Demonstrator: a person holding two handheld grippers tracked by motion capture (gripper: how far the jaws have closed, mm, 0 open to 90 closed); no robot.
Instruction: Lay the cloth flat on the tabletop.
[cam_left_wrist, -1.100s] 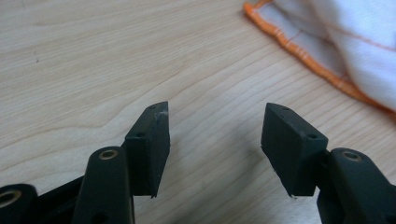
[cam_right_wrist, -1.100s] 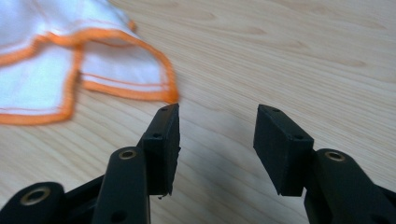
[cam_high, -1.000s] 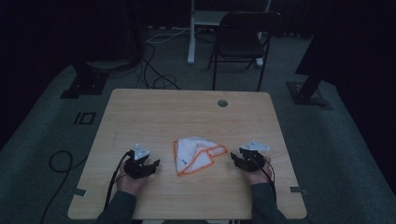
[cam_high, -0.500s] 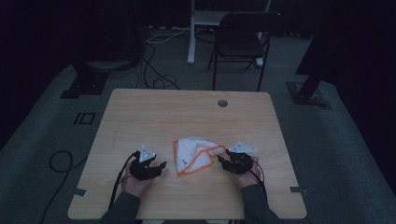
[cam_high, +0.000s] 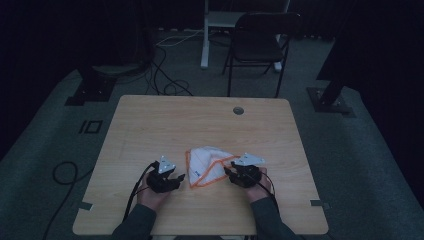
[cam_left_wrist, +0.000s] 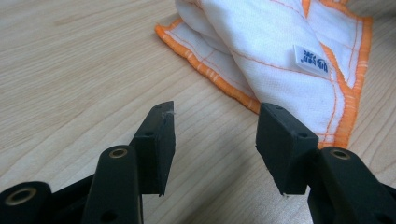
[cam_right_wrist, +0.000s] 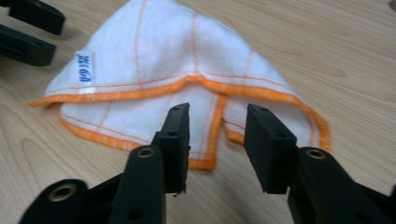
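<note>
A white cloth (cam_high: 210, 166) with orange hems lies folded on the wooden table (cam_high: 200, 120), near its front edge. My left gripper (cam_high: 179, 177) sits just left of it, low over the wood. In the left gripper view the gripper (cam_left_wrist: 215, 126) is open; its jaws have just been closing a little, with bare wood between them and the cloth's hem (cam_left_wrist: 233, 88) just ahead. My right gripper (cam_high: 227, 171) is at the cloth's right edge. Its jaws (cam_right_wrist: 217, 126) have just been closing and straddle an orange hem (cam_right_wrist: 217, 116) without pressing on it. The cloth's label (cam_right_wrist: 84, 65) faces up.
A round cable hole (cam_high: 238, 110) sits at the table's far right. A dark chair (cam_high: 260, 40) stands beyond the table, with cables (cam_high: 165, 80) and stand bases (cam_high: 330, 100) on the floor. The left gripper's jaws (cam_right_wrist: 28, 32) show at the top left of the right gripper view.
Both grippers have moved inward toward the cloth, the right one leftward to its edge, the left one rightward. The cloth itself has not moved.
</note>
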